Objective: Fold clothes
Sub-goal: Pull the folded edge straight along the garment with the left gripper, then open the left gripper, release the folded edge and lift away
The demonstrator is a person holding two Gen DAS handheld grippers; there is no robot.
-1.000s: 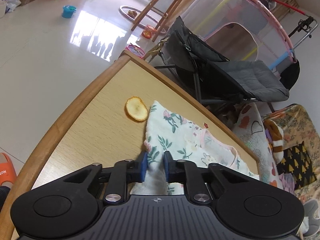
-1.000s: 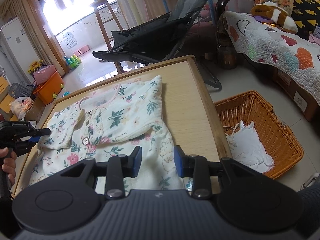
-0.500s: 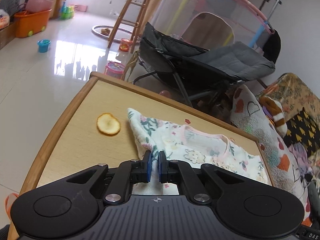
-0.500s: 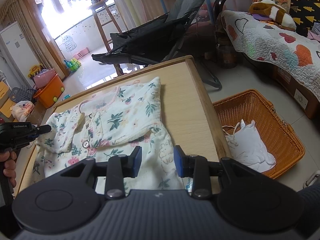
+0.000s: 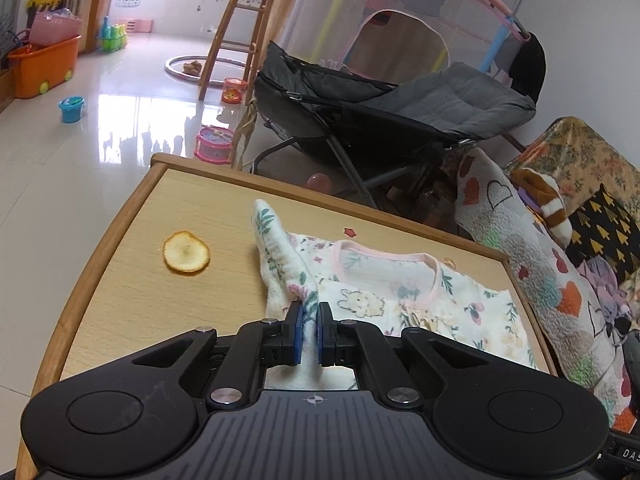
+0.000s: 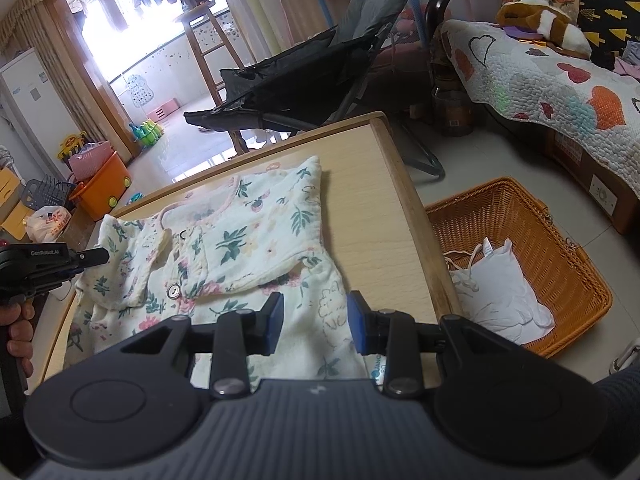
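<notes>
A white baby garment with a floral print and pink neckline (image 6: 256, 236) lies spread on the wooden table (image 6: 360, 168), its right sleeve folded across the chest. In the left wrist view, my left gripper (image 5: 309, 312) is shut on the garment's (image 5: 400, 292) other sleeve (image 5: 276, 248), which stands lifted off the table (image 5: 140, 280). The right wrist view shows that same left gripper (image 6: 100, 256) at the table's left edge, held by a hand. Over the garment's lower part hovers my right gripper (image 6: 315, 308), open, with nothing between its pads.
An orange peel slice (image 5: 186, 257) lies on the table left of the sleeve. A wicker basket (image 6: 560, 248) holding white cloth sits on the floor to the right. A grey folding chair (image 5: 400, 120) stands behind the table, and a quilt-covered sofa (image 6: 540, 80) at the right.
My left gripper has shut on the sleeve, rolled level and risen, pulling the sleeve up off the table. The right gripper has stayed where it was.
</notes>
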